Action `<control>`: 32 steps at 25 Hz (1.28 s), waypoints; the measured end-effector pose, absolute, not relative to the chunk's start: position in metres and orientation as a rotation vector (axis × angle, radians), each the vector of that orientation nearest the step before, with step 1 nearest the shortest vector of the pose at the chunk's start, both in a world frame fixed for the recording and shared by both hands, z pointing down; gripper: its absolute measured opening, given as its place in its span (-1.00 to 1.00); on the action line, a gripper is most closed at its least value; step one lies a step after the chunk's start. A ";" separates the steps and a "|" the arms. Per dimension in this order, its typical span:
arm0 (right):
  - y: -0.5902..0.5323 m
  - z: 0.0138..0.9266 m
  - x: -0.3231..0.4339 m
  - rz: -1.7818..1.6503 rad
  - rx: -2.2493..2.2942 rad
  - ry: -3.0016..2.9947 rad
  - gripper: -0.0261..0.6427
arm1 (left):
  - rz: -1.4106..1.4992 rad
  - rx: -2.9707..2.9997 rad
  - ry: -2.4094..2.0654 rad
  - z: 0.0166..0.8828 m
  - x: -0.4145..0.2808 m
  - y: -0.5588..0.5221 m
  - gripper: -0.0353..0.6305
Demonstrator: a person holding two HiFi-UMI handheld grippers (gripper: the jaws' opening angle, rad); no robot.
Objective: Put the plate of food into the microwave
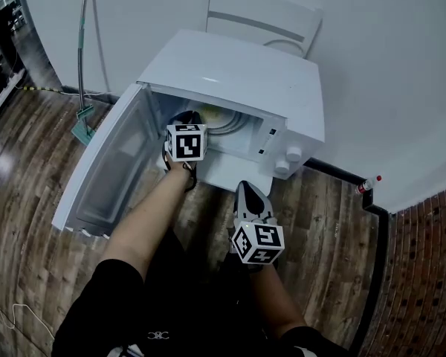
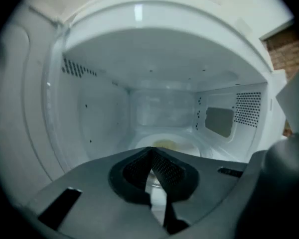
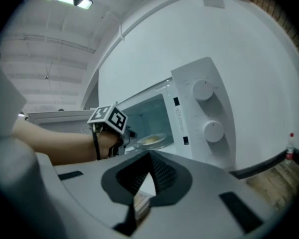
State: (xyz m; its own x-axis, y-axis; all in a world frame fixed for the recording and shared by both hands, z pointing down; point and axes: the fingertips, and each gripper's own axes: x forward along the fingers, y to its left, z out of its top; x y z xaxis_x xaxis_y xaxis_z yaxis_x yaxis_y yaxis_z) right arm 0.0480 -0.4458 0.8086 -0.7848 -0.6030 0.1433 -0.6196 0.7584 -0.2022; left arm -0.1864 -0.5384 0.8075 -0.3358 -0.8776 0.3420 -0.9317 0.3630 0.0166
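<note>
The white microwave (image 1: 230,69) stands with its door (image 1: 108,162) swung wide open to the left. Inside, on the turntable, lies the plate of yellowish food (image 2: 164,144), also seen as the plate (image 3: 150,141) from the right. My left gripper (image 1: 192,117) is at the mouth of the cavity, just short of the plate; in its own view the left gripper (image 2: 150,153) has its tips together and nothing between them. My right gripper (image 1: 247,190) hangs lower, in front of the microwave's base, and the right gripper (image 3: 149,156) is shut and empty.
Two knobs (image 1: 290,156) sit on the microwave's right panel. A white chair (image 1: 262,17) stands behind it against the white wall. A cable (image 1: 82,50) hangs at the left. A small red-capped bottle (image 1: 368,184) stands on the wooden floor by a brick wall (image 1: 424,274).
</note>
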 end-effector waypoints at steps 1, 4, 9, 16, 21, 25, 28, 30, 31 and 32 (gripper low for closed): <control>-0.446 0.807 0.046 0.369 1.000 -2.893 -0.89 | 0.263 1.667 -2.361 0.799 -0.178 -0.531 -0.91; -0.447 0.801 0.038 0.374 0.990 -2.917 -0.89 | 0.157 1.895 -2.315 0.780 -0.145 -0.509 -0.91; -0.445 0.781 0.023 0.350 0.978 -2.966 -0.89 | 0.081 1.945 -2.215 0.788 -0.111 -0.455 -0.91; -0.453 0.762 0.010 0.358 0.988 -2.992 -0.89 | 0.072 1.984 -2.156 0.776 -0.079 -0.426 -0.91; -0.452 0.729 0.002 0.403 0.982 -2.926 -0.89 | 0.099 2.001 -2.157 0.717 -0.071 -0.416 -0.91; -0.442 0.653 -0.005 0.375 0.978 -2.892 -0.89 | 0.075 1.980 -2.101 0.647 -0.070 -0.405 -0.91; -0.435 0.576 -0.009 0.370 0.977 -2.875 -0.89 | 0.030 1.972 -2.067 0.571 -0.070 -0.397 -0.91; -0.429 0.515 -0.008 0.364 0.981 -2.872 -0.89 | 0.032 1.972 -2.055 0.514 -0.070 -0.389 -0.91; -0.425 0.482 -0.007 0.359 0.983 -2.873 -0.89 | 0.033 1.972 -2.047 0.485 -0.070 -0.385 -0.91; -0.421 0.449 -0.006 0.351 0.986 -2.875 -0.89 | 0.037 1.974 -2.040 0.455 -0.069 -0.380 -0.91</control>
State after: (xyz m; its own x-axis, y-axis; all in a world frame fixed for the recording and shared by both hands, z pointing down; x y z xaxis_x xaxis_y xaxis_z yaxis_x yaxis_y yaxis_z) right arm -0.0059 -0.4205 0.4490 -0.7895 -0.5950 0.1505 -0.6138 0.7665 -0.1892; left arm -0.0690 -0.3798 0.4550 -0.0095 -0.9727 0.2317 -0.9805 0.0545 0.1888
